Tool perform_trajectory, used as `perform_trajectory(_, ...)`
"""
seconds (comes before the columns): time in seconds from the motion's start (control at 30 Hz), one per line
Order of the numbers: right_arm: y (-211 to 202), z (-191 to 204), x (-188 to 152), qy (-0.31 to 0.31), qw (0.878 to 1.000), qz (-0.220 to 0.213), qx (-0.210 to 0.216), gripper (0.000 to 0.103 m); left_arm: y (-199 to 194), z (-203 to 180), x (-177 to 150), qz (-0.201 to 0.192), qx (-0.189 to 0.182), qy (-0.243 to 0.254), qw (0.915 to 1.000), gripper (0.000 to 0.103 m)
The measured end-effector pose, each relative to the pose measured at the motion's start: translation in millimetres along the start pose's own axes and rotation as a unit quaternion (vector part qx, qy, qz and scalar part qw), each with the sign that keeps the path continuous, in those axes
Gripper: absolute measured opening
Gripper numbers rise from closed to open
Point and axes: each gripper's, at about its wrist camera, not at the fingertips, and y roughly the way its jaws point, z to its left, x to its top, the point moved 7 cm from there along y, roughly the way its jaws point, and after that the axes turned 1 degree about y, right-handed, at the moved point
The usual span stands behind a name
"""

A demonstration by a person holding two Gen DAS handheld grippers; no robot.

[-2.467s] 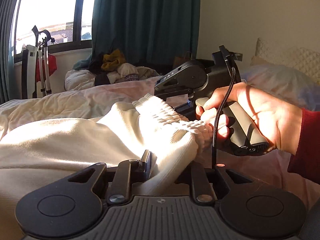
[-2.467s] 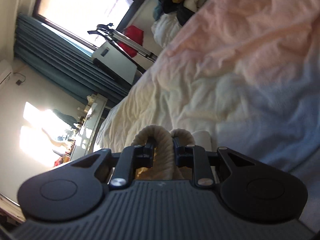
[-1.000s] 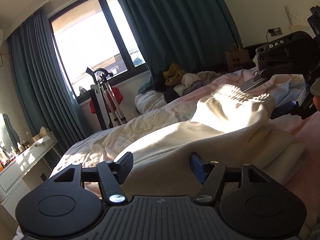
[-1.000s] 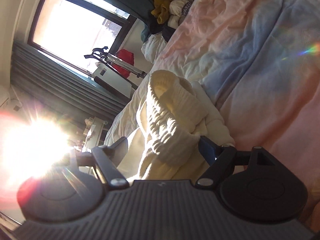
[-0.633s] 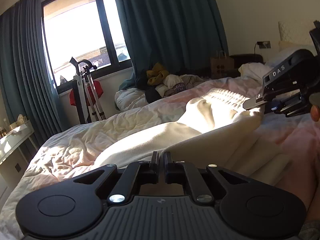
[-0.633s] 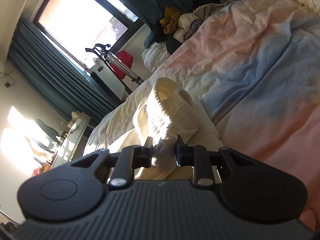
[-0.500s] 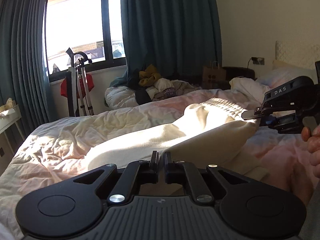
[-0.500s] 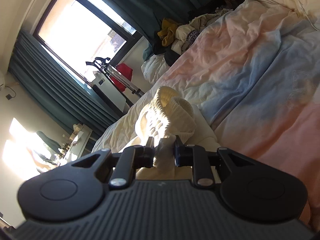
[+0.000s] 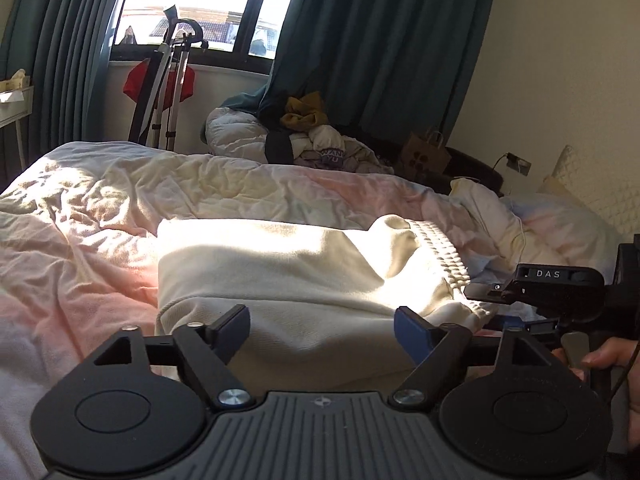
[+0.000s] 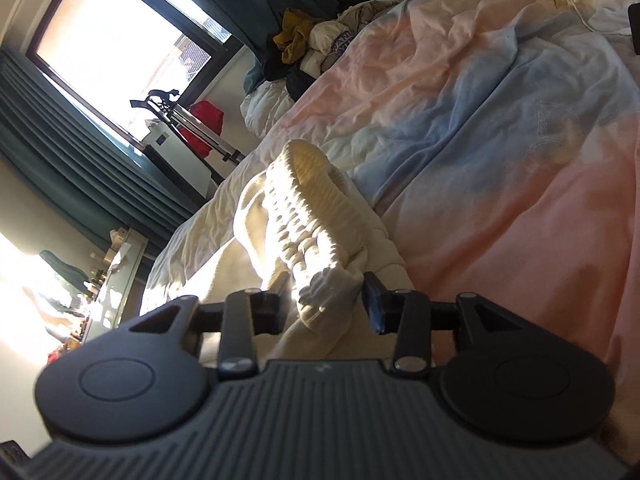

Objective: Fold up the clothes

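Cream garment (image 9: 304, 276) folded on rumpled bed (image 9: 100, 216) — teal curtains (image 9: 380, 40) behind.

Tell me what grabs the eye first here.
A cream garment, folded and sunlit, lies mid-bed on the pink-and-blue duvet. Its ribbed waistband sits between the open fingers of the right tool. The left tool is open over the fold.
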Motion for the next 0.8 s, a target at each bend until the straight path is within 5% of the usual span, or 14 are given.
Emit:
perform_trajectory(0.1,1.1,2.0,-0.2,-0.019,1.0,-0.004,-0.018,0.085,5.6,21.0,10.2,0.019,0.023,-0.039,0.9988,0.097)
perform_trajectory(0.27,21.1,-4.7,-9.2,-0.004,0.999,0.041,-0.015,0.088,33.8,69.3,19.2,0.08,0.083,-0.104,0.9879,0.098)
perform_trajectory(0.43,46.8,-19.7,-15.9,0.002,0.996,0.073,-0.052,0.088,66.4,87.3,10.0,0.114,0.065,-0.148,0.9803,0.099)
perform_trajectory(0.63,73.3,-30.6,-16.8,0.067,0.992,0.102,-0.01,0.092,102.6,103.9,-0.7,0.148,0.038,-0.196,0.9688,0.099)
perform_trajectory(0.8,70.9,-23.2,-9.2,0.136,0.982,0.082,0.105,0.093,112.0,107.5,-4.2,0.145,0.027,-0.207,0.967,0.101)
